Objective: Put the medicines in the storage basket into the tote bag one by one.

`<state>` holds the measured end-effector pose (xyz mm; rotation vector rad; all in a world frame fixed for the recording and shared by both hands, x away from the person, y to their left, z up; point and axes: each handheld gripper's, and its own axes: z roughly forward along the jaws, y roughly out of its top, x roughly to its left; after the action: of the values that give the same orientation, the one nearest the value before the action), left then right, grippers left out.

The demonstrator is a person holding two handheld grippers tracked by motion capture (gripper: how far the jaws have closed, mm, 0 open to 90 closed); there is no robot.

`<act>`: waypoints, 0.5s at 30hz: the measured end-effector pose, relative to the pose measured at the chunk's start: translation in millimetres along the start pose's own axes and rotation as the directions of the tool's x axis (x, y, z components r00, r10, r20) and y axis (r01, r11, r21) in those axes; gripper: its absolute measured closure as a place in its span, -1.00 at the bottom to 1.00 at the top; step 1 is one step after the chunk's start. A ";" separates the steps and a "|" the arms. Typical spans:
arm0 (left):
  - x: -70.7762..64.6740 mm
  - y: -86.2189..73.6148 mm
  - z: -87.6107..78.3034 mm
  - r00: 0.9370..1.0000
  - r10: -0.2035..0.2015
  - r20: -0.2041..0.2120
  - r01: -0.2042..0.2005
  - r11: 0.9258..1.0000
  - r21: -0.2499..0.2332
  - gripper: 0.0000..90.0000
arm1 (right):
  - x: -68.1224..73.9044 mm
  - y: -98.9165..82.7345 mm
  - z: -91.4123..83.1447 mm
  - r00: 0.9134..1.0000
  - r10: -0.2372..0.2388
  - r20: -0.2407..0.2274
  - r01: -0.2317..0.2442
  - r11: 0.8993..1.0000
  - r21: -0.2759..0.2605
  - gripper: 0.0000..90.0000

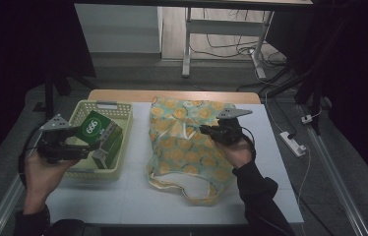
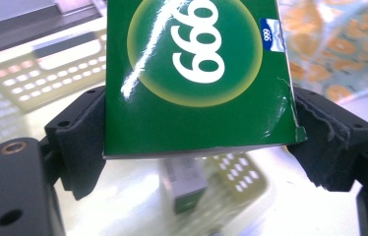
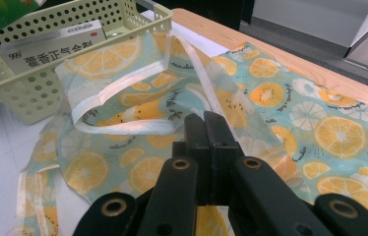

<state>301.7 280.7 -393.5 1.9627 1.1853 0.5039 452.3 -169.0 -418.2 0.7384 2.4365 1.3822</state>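
Left claw (image 1: 84, 142) pinches a glossy green cardboard box (image 1: 95, 127) above the pale yellow perforated plastic basket (image 1: 121, 160) near the table's left edge, right claw (image 1: 205, 129) pinches the orange-print fabric bag (image 1: 182, 150); bagging apparently remains undone.

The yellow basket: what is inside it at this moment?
The yellow basket holds at least one white and green box, standing near its right wall. The green box clamped in the left gripper hangs over it and covers part of the inside.

Green box (image 1: 93, 129); citrus-print bag (image 1: 187, 147); yellow basket (image 1: 81, 110).
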 end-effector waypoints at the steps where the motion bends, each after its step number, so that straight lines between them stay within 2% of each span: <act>1: -4.7 1.6 2.1 1.000 0.013 0.013 -0.013 1.000 0.007 -0.63 | -0.1 0.0 0.0 1.000 0.000 0.000 0.000 1.000 0.000 1.00; 7: -27.4 7.9 14.5 0.993 0.072 0.096 -0.076 0.997 0.036 -0.63 | -0.7 -0.4 0.0 1.000 0.004 -0.002 -0.004 1.000 0.001 1.00; 11: -42.3 10.1 26.0 0.982 0.107 0.158 -0.117 0.992 0.054 -0.63 | -0.5 -0.2 -0.1 1.000 0.003 -0.001 -0.003 1.000 0.001 1.00; 15: -56.7 11.6 36.4 0.968 0.136 0.212 -0.154 0.986 0.071 -0.63 | -0.7 -0.2 -0.4 1.000 0.003 0.000 -0.003 1.000 0.000 1.00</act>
<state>304.7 213.2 -403.9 2.1298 0.9526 0.3165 452.7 -169.8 -418.1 0.7419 2.4368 1.3833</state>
